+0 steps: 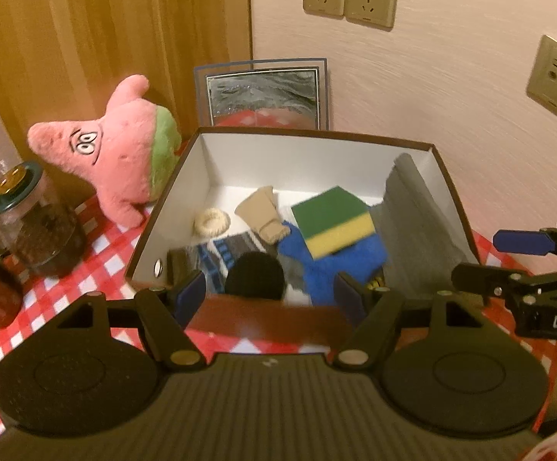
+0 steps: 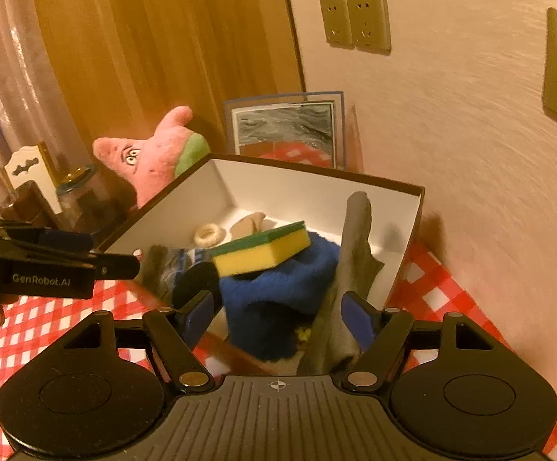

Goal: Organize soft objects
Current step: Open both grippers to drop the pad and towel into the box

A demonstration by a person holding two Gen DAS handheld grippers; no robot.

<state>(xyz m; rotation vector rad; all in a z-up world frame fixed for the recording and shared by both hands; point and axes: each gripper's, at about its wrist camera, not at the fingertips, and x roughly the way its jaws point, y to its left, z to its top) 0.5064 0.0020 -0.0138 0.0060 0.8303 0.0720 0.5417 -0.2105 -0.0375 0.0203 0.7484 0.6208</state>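
The desk (image 1: 98,265) wears a red-and-white checked cloth. The box (image 1: 316,153) is brown outside and white inside. Ahead of the left hand-held gripper (image 1: 274,296), whose pads are blue on black arms, lie a sponge (image 1: 336,223) green over yellow, a bright blue fluffy cloth (image 1: 332,265), a grey cloth (image 1: 416,215), a grey sock (image 1: 217,257) with blue stripes, a beige sock (image 1: 263,211) and a cream ring (image 1: 212,222). To its left, the plush star (image 1: 117,161) is pink with green.

Grey cloth (image 2: 351,269) lower end hidden behind right tool (image 2: 278,320); sponge (image 1: 332,221) blurred
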